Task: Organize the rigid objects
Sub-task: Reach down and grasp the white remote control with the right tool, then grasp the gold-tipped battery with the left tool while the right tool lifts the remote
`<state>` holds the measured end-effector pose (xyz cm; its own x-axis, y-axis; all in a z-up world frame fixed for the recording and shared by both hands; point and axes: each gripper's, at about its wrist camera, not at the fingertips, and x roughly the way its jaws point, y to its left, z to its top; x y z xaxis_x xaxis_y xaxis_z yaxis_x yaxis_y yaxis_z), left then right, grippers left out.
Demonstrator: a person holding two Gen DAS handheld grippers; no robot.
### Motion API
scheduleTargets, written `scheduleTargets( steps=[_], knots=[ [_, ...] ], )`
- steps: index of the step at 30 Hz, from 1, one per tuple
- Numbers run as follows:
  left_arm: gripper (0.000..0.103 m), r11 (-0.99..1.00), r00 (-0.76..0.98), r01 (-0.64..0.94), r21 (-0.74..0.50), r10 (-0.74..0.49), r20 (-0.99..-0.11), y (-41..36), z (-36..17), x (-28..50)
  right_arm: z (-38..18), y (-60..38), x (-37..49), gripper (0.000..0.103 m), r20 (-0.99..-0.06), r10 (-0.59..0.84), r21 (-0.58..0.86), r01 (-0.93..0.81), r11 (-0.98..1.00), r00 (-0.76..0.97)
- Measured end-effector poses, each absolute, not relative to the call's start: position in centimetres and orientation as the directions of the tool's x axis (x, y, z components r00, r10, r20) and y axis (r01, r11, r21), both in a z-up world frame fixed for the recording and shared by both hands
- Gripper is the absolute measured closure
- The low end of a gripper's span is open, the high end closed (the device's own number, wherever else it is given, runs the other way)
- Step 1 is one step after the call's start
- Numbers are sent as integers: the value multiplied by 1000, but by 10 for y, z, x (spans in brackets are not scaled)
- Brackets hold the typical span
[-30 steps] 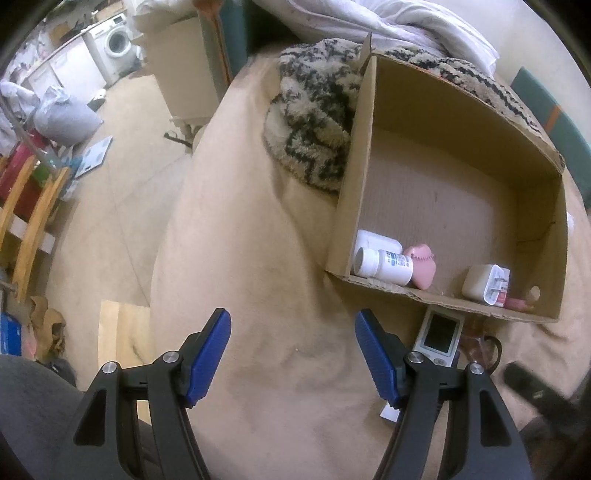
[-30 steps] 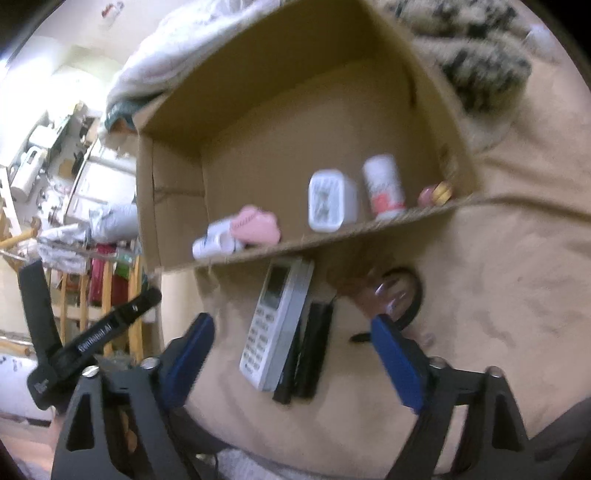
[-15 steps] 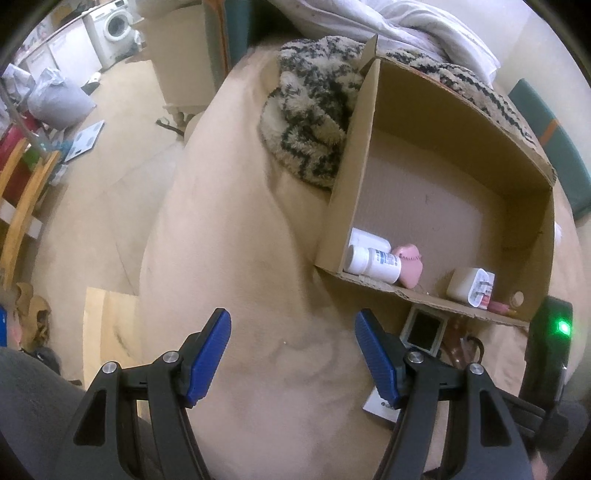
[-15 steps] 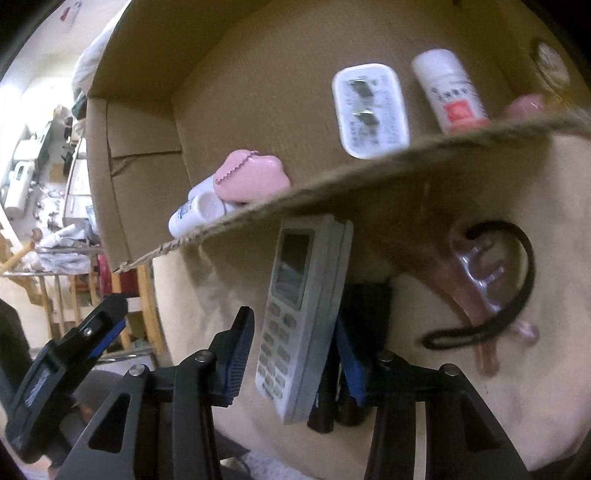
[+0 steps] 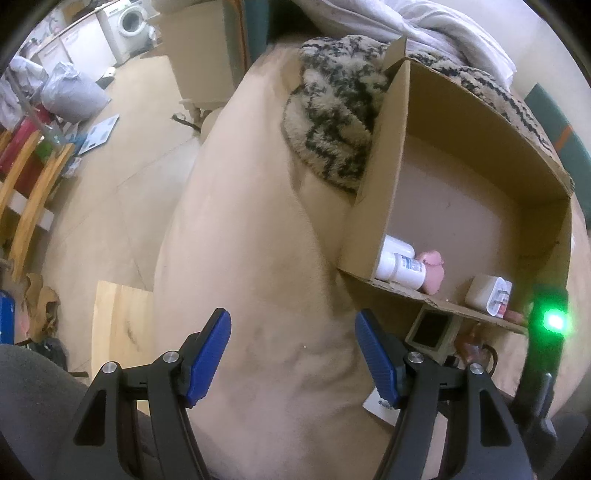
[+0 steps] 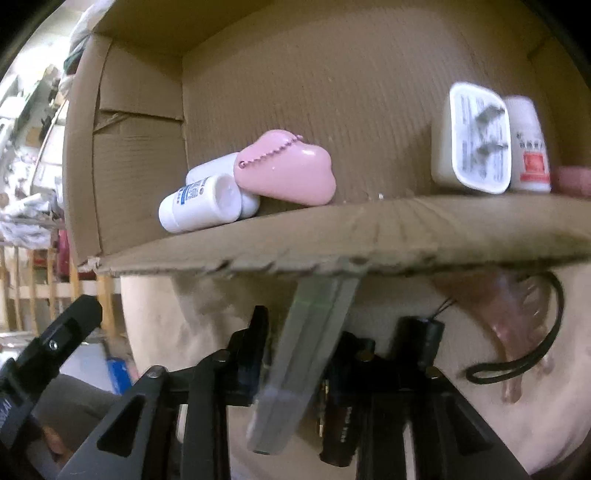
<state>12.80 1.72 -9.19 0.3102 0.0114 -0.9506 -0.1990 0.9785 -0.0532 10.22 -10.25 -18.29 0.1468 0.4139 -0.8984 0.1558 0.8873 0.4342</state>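
An open cardboard box (image 5: 480, 147) lies on a beige bed cover and holds white bottles (image 6: 199, 206), a pink cloud-shaped case (image 6: 288, 173), a white charger plug (image 6: 472, 140) and a red-labelled bottle (image 6: 528, 147). Just in front of the box's near wall (image 6: 332, 236), my right gripper (image 6: 306, 339) is closing its jaws on a grey-white remote control (image 6: 306, 369). The remote is tipped edge-on between the pads. Two black sticks (image 6: 340, 417) lie right beside it. My left gripper (image 5: 293, 354) hangs open over bare cover, left of the box, holding nothing.
A clear pink hair claw (image 6: 517, 317) and a black hair tie (image 6: 517, 365) lie right of the remote. A fuzzy patterned blanket (image 5: 332, 122) and white duvet (image 5: 443, 29) sit behind the box. The bed drops off at left to floor with a wooden board (image 5: 118, 325).
My right gripper dropped low toward the box front and its jaws went from wide to tight around the remote, which tipped onto its edge. The left gripper stayed put, still open.
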Motion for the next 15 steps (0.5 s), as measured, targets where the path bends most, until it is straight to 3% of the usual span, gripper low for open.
scheduleTargets(
  steps=[3, 11, 15],
  knots=[
    [36, 977, 315, -207, -46, 22, -949, 19, -91, 129, -172, -104, 91, 80, -877, 452, 474, 141, 869, 161],
    [36, 982, 307, -187, -18, 41, -951, 11, -97, 129, -121, -131, 48, 80, -816, 540, 556, 26, 830, 206],
    [36, 984, 306, -175, -20, 35, -951, 8, -101, 129, -89, -153, 42, 80, -803, 521, 531, -50, 846, 288]
  ],
)
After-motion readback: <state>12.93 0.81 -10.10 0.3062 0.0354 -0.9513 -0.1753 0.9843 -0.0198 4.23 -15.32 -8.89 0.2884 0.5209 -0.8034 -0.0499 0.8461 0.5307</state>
